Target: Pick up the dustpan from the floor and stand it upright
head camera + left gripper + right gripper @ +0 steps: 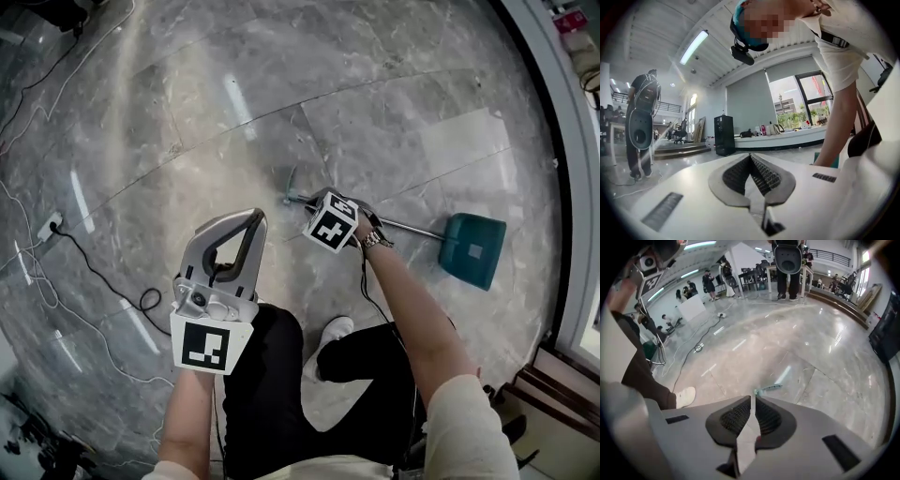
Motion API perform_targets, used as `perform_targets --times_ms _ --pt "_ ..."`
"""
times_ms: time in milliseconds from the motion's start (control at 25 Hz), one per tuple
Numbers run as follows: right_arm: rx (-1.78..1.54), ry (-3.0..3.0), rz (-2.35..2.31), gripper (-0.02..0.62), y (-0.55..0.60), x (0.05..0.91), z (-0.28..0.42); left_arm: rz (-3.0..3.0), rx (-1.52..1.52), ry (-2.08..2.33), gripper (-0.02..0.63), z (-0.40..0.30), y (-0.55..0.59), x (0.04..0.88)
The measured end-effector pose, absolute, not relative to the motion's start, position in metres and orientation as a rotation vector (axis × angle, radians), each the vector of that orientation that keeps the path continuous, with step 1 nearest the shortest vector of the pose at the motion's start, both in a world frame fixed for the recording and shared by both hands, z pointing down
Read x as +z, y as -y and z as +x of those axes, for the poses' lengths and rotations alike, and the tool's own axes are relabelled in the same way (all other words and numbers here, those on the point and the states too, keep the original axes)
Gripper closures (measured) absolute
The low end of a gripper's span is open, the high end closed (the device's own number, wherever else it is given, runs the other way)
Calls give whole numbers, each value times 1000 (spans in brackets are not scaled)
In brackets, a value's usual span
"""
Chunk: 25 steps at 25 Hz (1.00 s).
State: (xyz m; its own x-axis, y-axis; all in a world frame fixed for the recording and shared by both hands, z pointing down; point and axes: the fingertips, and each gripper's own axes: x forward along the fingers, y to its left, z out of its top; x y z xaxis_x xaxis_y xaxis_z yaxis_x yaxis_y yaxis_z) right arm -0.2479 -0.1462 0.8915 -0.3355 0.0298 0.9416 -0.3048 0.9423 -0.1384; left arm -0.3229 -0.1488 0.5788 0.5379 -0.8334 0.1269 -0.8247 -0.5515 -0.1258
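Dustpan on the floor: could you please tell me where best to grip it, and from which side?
Probably the metal handle, near its teal tip, coming from above with the jaws across it. The dustpan lies flat, so raising that end should swing it upright.

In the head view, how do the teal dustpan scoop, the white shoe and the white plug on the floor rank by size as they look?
1. dustpan scoop, clearly largest.
2. white shoe, partly hidden by the leg.
3. white plug, smallest, near the picture's edge.
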Motion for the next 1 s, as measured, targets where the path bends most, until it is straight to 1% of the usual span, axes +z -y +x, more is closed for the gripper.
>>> perform_targets --times_ms 120,200,240,440,640,1000 --pt "344 1858 128 572 145 951 -254 -2718 -244 -1423 595 -323 159 635" --pt "327 1826 69 532 141 985 -256 -2723 -236 -1426 595 -326 164 672" --pt "312 1812 50 522 139 1001 -255 -2727 -233 -1432 595 -327 166 690" --pt "267 1793 34 514 145 1055 -251 -2755 -255 -1473 595 -339 164 754" --pt "218 1765 25 511 150 1080 -256 -2767 -260 -1474 595 -343 157 786" --pt "143 1744 30 511 157 1097 -261 -2756 -188 -1433 595 -331 167 794"
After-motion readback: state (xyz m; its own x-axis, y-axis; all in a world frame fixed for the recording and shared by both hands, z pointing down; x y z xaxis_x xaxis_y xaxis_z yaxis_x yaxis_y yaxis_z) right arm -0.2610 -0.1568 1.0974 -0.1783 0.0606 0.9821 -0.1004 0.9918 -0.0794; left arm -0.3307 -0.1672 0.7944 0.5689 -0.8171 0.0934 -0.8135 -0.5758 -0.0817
